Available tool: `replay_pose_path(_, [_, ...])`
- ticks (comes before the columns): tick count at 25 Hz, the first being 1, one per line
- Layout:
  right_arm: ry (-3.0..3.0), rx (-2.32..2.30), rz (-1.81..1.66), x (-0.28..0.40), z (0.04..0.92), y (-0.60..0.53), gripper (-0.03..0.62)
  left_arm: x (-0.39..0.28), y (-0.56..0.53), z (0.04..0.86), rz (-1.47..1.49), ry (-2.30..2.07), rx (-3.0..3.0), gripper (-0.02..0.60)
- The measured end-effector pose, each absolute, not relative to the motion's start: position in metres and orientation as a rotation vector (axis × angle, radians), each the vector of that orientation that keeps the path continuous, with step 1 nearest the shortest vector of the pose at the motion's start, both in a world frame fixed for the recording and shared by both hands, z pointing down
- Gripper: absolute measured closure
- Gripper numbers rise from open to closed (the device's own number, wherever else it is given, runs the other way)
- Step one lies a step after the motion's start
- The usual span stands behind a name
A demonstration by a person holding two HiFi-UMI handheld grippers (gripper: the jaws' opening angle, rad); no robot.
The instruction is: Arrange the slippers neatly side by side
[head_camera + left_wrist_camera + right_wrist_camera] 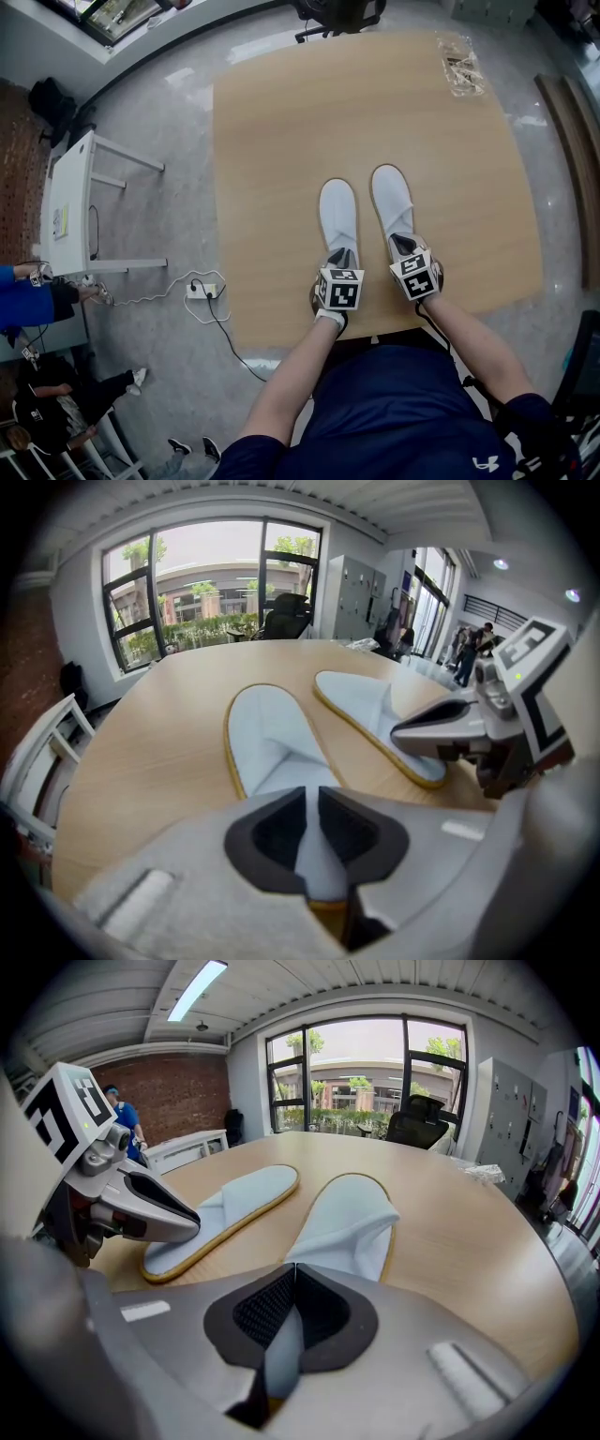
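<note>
On the table (281,141), the left gripper (340,257) is clamped on the left slipper (337,214) heel, the right gripper (404,247) on the right slipper (389,202) heel. Both slippers point away; the right one leans slightly inward, so its heel probably must swing left

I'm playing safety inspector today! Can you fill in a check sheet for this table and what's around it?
Surface: wooden table.
Job's things: left slipper and right slipper side by side, apart, toes pointing away.
Clutter: plastic bag at far right corner.
Grippers: left gripper shut on left slipper's heel; right gripper shut on right slipper's heel.
Cables: power strip and cables on the floor.
Surroundings: white side table, office chair, people at left.
</note>
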State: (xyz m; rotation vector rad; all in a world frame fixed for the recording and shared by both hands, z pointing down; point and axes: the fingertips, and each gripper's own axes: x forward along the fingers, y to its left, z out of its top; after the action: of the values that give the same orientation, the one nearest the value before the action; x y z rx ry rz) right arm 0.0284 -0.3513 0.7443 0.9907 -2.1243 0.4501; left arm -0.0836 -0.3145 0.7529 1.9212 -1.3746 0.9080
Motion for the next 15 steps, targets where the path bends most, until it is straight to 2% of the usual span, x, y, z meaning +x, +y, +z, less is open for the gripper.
replay_pose_path(15, [-2.149,0.938,0.547,0.003,0.747,-0.320,0.582,-0.054,-0.302,0.750,0.881,-1.291,1.912,0.538])
